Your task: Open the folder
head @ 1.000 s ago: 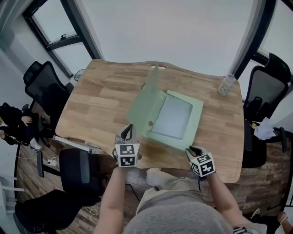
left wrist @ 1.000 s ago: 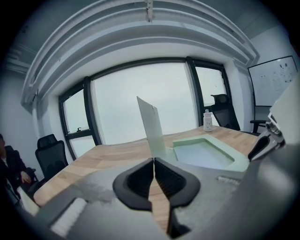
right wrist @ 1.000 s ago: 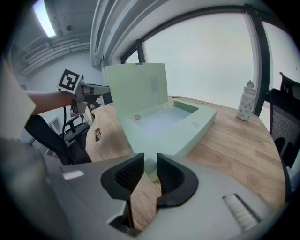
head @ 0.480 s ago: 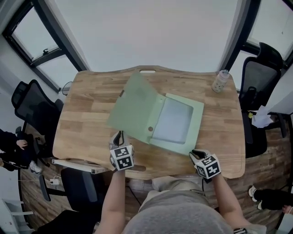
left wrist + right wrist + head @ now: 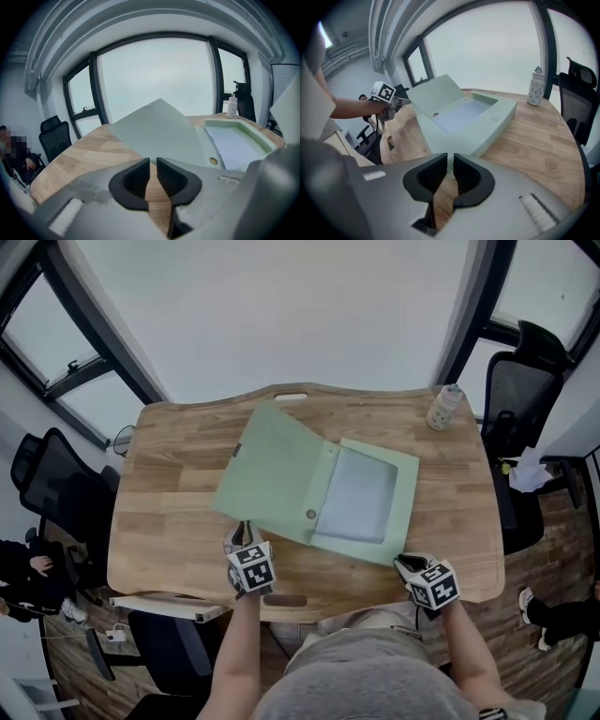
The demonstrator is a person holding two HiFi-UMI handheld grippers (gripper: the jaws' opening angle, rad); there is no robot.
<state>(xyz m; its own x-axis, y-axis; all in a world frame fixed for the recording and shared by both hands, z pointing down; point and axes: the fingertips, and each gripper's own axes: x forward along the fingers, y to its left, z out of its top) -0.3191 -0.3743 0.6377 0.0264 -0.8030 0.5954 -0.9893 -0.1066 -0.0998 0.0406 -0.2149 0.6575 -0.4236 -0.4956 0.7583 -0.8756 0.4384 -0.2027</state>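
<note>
The pale green folder [image 5: 319, 488] lies open in the middle of the wooden table [image 5: 169, 521]. Its lid [image 5: 272, 474] is swung over to the left and its tray [image 5: 361, 498] holds a white sheet. My left gripper [image 5: 244, 531] sits just short of the lid's near edge [image 5: 159, 129], apart from it. Its jaws have just been opening and stand a little apart with nothing between them [image 5: 153, 161]. My right gripper [image 5: 405, 562] hovers off the tray's near right corner [image 5: 473, 140]. Its jaws [image 5: 450, 157] have just been closing to a narrow gap, with nothing in it.
A clear bottle [image 5: 442, 407] stands at the table's far right corner. Black office chairs stand at the right [image 5: 520, 371] and left [image 5: 52, 488]. A person [image 5: 23, 573] sits at the far left. The table's near edge [image 5: 309, 596] runs right under both grippers.
The lid has dropped from nearly upright to lying over to the left. My left gripper has come back and down toward the near edge. The right gripper has stayed in place.
</note>
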